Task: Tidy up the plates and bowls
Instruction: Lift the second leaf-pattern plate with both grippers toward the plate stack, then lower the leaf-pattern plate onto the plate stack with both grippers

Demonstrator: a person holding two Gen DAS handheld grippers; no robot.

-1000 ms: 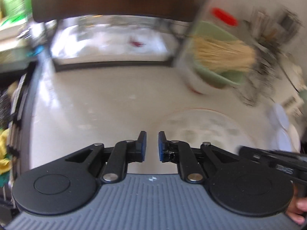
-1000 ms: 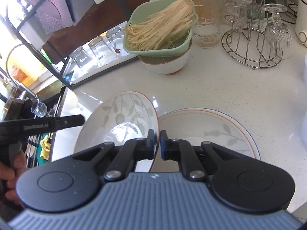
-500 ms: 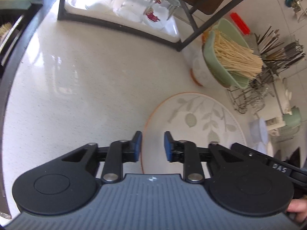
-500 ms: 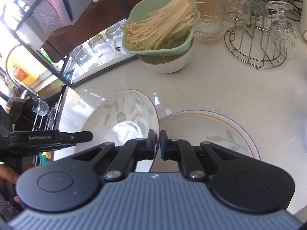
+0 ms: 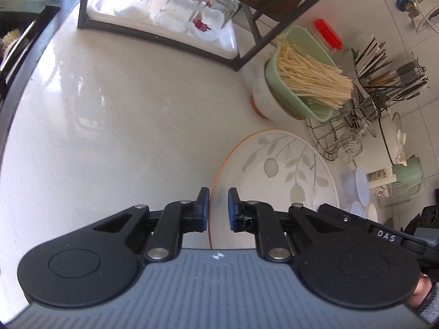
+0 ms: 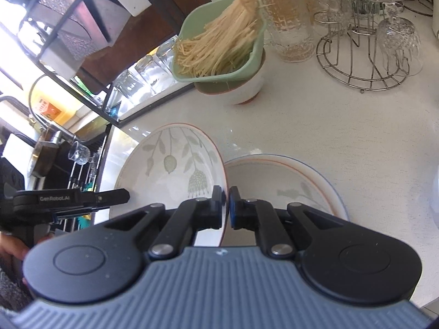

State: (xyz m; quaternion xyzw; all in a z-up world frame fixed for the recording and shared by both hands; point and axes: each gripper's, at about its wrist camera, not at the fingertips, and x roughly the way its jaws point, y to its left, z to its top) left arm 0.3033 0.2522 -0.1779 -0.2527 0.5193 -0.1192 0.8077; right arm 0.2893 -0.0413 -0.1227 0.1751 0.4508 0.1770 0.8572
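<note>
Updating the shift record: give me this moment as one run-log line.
right gripper: shut on leaf plate rim, plate tilted | left gripper: jaws just closing, pads straddle rim, not pressing | second plate: flat on counter

This is a home kitchen. A pale speckled counter [image 5: 123,115] runs along a tiled wall [image 5: 428,126] and ends at a dark sink edge [image 5: 24,63] with a curved tap [image 6: 41,93] over it. A dark metal rack [image 5: 247,52] holds upturned drinking glasses [image 5: 186,5] on a white drip tray [image 5: 230,41]. A wire holder [image 5: 395,82] is crowded with chopsticks and utensils, and a round wire stand [image 6: 362,63] carries inverted stemmed glasses [image 6: 397,41]. A green colander [image 6: 219,41] of pale noodles sits in a white bowl [image 6: 247,90]. Leaf-patterned plates [image 6: 175,170] are out on the counter, and a green jug [image 5: 408,170] stands near small lidded tubs [image 5: 356,186].
</note>
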